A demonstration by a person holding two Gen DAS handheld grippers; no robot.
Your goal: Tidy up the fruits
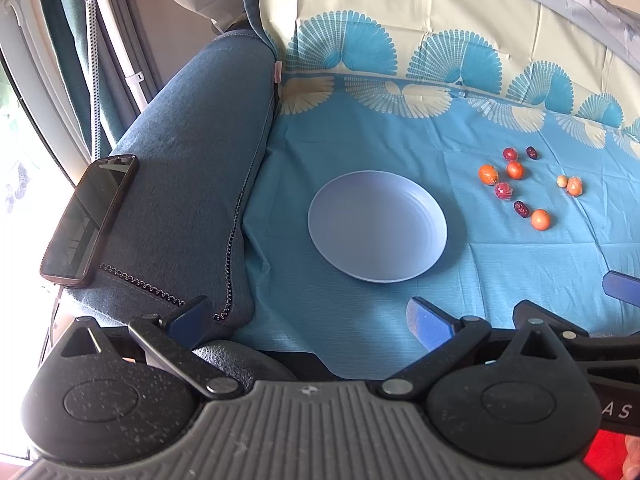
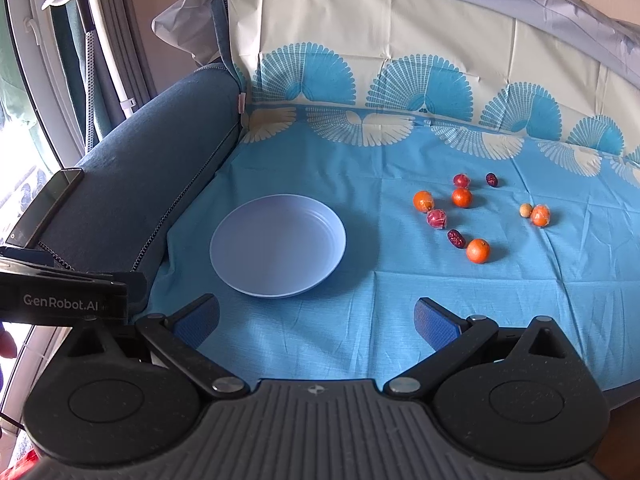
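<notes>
Grippers first, nearest to where I stand: the left gripper point(image 1: 308, 320) and the right gripper point(image 2: 316, 320) both hang low over the near edge of the blue cloth point(image 2: 360, 320), each with its blue-padded jaws spread wide and nothing between them. The left one sits close to the sofa arm point(image 1: 192, 168), its left finger partly over the denim-coloured fabric; the body of it shows at the left edge of the right wrist view, side by side with the right one.

Just beyond the fingertips lies a pale lavender plate point(image 2: 224, 240), bare, flat on the cloth. A dark phone point(image 1: 90, 220) rests on top of the sofa arm, off to the left of the plate.

Farther back and to the right of the plate, well apart from it, the fruits are scattered on the cloth. Closest is an orange point(image 2: 478, 251) with a dark red date point(image 2: 456, 239) touching or just beside it. Behind them sit a wrapped red fruit point(image 2: 437, 218), two more oranges point(image 2: 423, 201) and another small red fruit point(image 2: 461, 180), then a second date point(image 2: 491, 179). Off to the right, a wrapped orange point(image 2: 540, 216) sits just beside a small pale round fruit point(image 2: 525, 210).

Behind everything, the cloth climbs the sofa back point(image 2: 400, 32), cream with blue fan patterns.
</notes>
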